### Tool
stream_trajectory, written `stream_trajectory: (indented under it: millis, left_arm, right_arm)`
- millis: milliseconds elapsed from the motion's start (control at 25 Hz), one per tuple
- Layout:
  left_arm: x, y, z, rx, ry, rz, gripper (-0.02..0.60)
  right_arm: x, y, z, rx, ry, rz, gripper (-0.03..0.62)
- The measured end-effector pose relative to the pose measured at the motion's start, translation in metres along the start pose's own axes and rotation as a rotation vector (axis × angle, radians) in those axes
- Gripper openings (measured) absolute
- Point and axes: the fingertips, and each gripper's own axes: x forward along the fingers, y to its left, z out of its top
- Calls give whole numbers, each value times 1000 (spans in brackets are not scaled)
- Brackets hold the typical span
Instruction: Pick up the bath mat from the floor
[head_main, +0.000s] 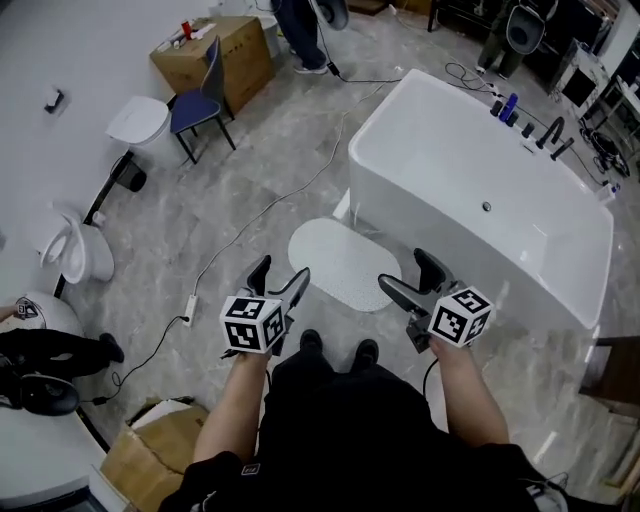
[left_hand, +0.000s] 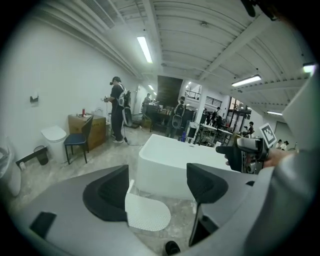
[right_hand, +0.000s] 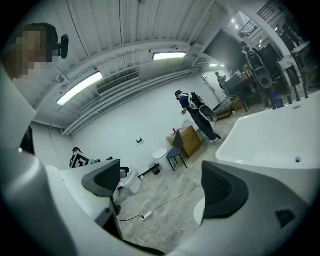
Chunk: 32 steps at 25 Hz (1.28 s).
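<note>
Black shirt, black shoes; grey left tool, right tool, black-and-white marker cubes.

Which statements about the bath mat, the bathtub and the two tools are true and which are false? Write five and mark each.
1. The bath mat lies on the floor beside the bathtub. True.
2. The left tool grips the mat. False: its jaws stand apart, holding nothing.
3. A blue chair stands near the brown box. True.
4. The bathtub is full of water. False: it is empty, its drain showing.
5. The right tool is open. True.
</note>
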Motion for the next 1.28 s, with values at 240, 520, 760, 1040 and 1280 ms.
stream_trajectory:
  millis: [240,520,760,1040,1280]
  left_arm:
    - [42,8,8,40,26,-88,379]
    - [85,79,25,170,71,-161,379]
    - [112,135,46,179,66,-276,413]
    - [126,146,69,108,-56,-398,442]
    - [131,142,43,97,61,-363,440]
  right_arm:
    - [8,-25,-6,15,-4,-102,522]
    - [72,-22,10,-5,-29,-232,522]
    - [125,-17,19,-54,-58,-373,523]
    - [154,-1,-13,-27,0,-394,522]
    - [130,-9,-19,32,-39,-414,522]
